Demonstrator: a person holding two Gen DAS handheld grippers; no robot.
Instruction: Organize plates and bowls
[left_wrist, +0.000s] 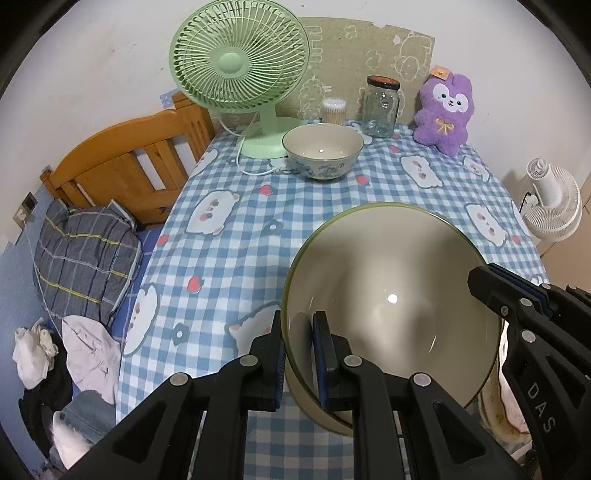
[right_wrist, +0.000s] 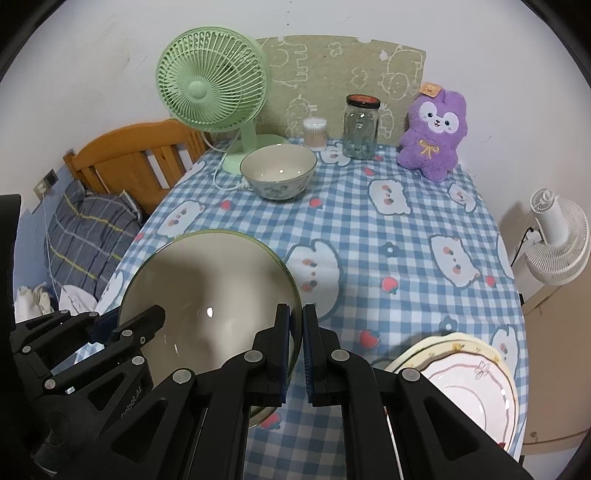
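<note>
Both grippers carry one bowl over the desk.
The left gripper (left_wrist: 298, 354) and right gripper (right_wrist: 296, 347) pinch the large beige glazed bowl's (left_wrist: 391, 295) rim; next, probably nesting with the small patterned ceramic bowl (left_wrist: 322, 150) at 12 o'clock.

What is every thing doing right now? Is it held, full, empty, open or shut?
Big bowl: empty, held up by both tongs.
Left tongs: shut on its rim.
Right tongs: shut on its rim.
Small bowl: empty, upright on the table.
Glass jar: lid on.
Green fan: upright.
Plates: stacked.
</note>
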